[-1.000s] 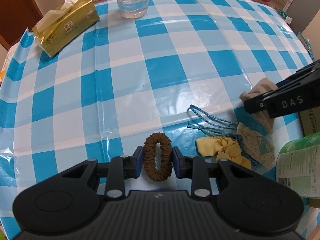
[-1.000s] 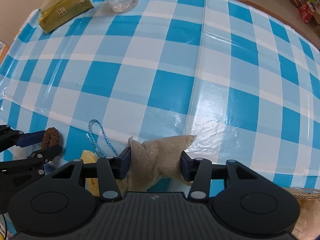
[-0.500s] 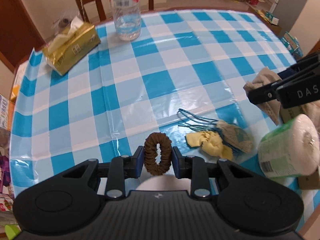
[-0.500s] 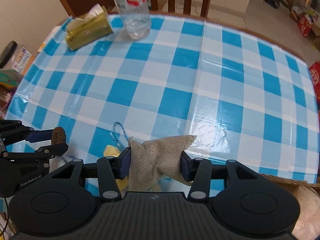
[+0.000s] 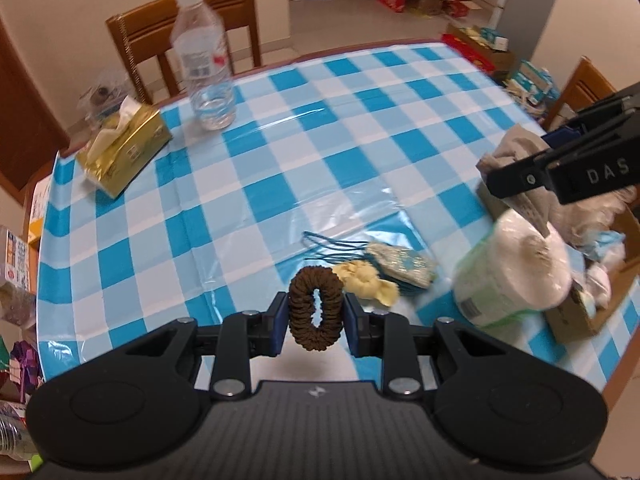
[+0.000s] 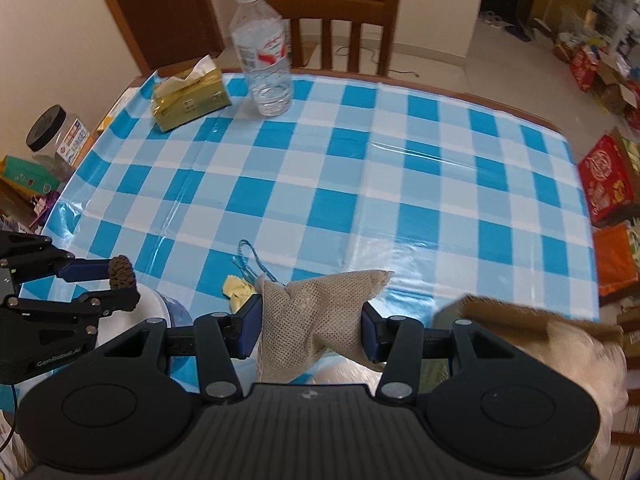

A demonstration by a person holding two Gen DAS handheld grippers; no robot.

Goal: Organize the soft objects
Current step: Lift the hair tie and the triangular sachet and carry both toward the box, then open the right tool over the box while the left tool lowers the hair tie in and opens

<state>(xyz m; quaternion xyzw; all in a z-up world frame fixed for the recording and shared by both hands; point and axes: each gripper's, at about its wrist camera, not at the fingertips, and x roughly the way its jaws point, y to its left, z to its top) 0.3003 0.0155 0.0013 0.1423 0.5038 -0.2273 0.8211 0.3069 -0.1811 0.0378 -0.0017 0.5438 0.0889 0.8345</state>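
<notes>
My left gripper (image 5: 316, 315) is shut on a brown scrunchie (image 5: 316, 314) and holds it well above the checked table; it also shows in the right wrist view (image 6: 122, 273). My right gripper (image 6: 311, 326) is shut on a beige mesh cloth (image 6: 320, 312), held high over a cardboard box (image 5: 592, 304) of soft items at the table's right edge. A yellow scrunchie (image 5: 366, 282) and a blue-and-beige drawstring pouch (image 5: 402, 266) lie on the table below.
A roll of paper in green wrap (image 5: 512, 276) stands beside the box. A gold tissue pack (image 5: 128, 152) and a water bottle (image 5: 206, 68) stand at the far left of the blue checked tablecloth (image 5: 360, 140). Wooden chairs (image 6: 332, 20) stand around the table.
Both grippers have risen well above the table with their loads. The right gripper has moved over the box. The items on the table have stayed put.
</notes>
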